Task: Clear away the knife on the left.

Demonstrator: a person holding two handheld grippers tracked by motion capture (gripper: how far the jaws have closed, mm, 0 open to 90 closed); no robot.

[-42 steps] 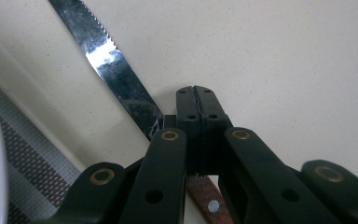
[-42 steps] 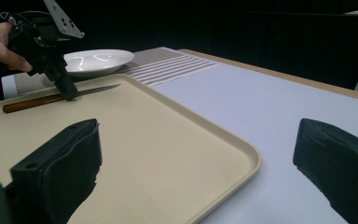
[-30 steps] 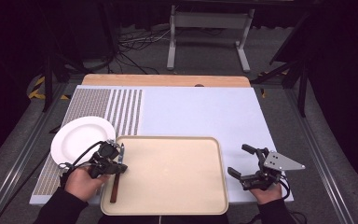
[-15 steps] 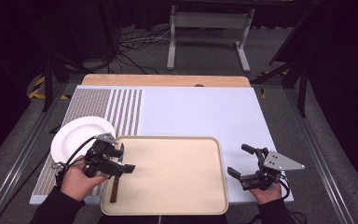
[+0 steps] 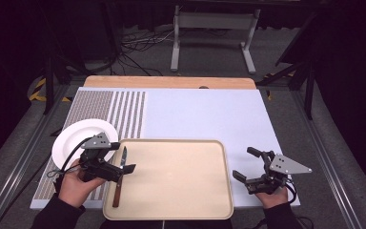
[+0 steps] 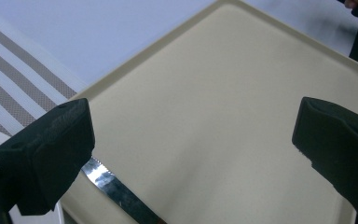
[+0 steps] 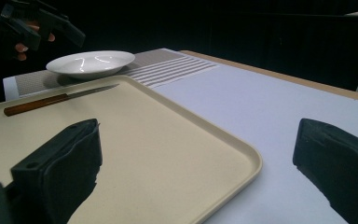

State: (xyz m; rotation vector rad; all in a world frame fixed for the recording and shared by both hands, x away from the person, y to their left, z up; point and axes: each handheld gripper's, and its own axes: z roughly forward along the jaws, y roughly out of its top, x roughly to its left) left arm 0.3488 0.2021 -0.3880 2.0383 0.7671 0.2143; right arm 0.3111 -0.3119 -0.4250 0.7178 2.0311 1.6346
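A knife (image 5: 116,193) with a wooden handle lies along the left side of the beige tray (image 5: 181,200), blade pointing away from me. My left gripper (image 5: 123,156) hovers just above the blade. Its jaws have just been opening and now stand wide apart, holding nothing. In the left gripper view the blade (image 6: 116,191) rests on the tray (image 6: 223,93) under the left jaw of that gripper (image 6: 191,140). My right gripper (image 5: 245,163) stands open beside the tray's right edge, empty. In the right gripper view its jaws (image 7: 196,163) span the tray's corner (image 7: 242,163).
A white plate (image 5: 83,138) sits on the striped placemat (image 5: 124,109) left of the tray. The white mat (image 5: 205,114) stretches behind the tray to the wooden table edge (image 5: 171,82). The right gripper view shows the plate (image 7: 91,63) and knife (image 7: 56,99) far off.
The left gripper was shut low on the knife; it has let go, opened wide and risen slightly. The knife stays on the tray. The right gripper has not moved.
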